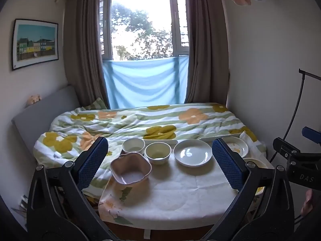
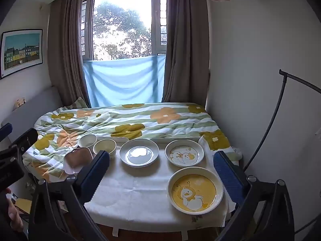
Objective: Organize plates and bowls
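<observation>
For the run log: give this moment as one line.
stage: start | left claw: open, empty | right claw: open, empty | three bowls, three plates: unstacked on table

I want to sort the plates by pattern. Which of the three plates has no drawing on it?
The plain white plate, next to the round bowls. The small duck plate shows a duck on white, and the big yellow plate, nearest the camera, shows a duck on yellow.

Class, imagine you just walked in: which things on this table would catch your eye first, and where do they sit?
The yellow duck plate at the near right stands out most, with a paler duck plate just behind it. At the far left, the wavy-rimmed pink bowl sits before two cream bowls.
</observation>
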